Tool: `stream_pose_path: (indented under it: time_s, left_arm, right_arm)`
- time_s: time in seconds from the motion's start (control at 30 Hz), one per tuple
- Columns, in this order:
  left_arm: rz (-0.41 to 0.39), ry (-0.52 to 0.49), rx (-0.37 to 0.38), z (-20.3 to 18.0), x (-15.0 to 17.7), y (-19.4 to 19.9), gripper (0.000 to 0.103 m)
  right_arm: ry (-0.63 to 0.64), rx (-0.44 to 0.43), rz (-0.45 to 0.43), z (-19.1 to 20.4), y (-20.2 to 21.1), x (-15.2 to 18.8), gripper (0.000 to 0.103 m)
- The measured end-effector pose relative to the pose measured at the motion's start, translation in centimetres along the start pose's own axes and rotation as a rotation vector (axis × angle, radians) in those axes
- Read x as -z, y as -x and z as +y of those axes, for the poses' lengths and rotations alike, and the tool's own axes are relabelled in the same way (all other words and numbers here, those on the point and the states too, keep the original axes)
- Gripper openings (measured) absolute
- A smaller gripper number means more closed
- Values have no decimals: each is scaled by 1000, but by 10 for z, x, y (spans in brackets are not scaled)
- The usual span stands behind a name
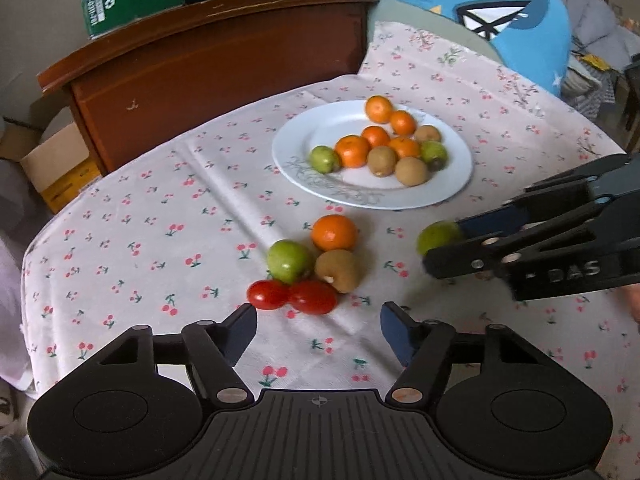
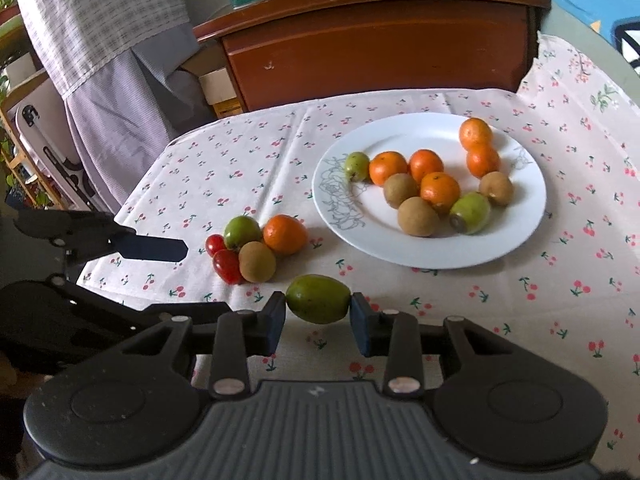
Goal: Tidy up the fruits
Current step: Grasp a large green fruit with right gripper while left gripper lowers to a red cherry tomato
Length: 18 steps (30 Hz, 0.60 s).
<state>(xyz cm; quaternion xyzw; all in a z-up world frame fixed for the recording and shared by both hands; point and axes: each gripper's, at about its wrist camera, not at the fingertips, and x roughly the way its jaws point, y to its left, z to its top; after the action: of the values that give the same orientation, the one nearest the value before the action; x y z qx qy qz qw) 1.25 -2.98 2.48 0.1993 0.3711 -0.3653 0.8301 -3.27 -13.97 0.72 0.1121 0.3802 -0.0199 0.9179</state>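
Right gripper [image 2: 318,316] has a green fruit [image 2: 318,299] clamped end to end; left gripper [image 1: 318,320] hangs open and empty.

The held fruit sits above the cherry-print tablecloth [image 2: 248,136], just short of the white plate [image 2: 516,240], which carries tangerines, kiwis and two more green fruits. The left jaws stand apart right before a loose cluster: two cherry tomatoes [image 1: 292,296], a green one [image 1: 289,261], a kiwi [image 1: 338,270], a tangerine [image 1: 334,233]. The held fruit looks clear of the cloth, though blur makes that uncertain.
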Motion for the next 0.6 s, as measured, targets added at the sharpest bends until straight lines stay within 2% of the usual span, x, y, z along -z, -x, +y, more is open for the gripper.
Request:
stream_pose_path:
  time_s: [0.07, 0.2, 0.37, 0.6]
  left_arm:
    - [0, 12, 7, 2, 0, -2, 56]
    - [-17, 2, 15, 1, -2, -4, 51]
    - [-10, -2, 19, 0, -3, -9, 40]
    - [7, 12, 23, 1, -4, -17, 40]
  right_arm:
    - [-12, -1, -2, -2, 0, 0, 35]
    - [-15, 1, -1, -1, 0, -1, 35]
    - [-22, 4, 2, -1, -2, 0, 35]
    - [-34, -3, 6, -2, -4, -1, 35]
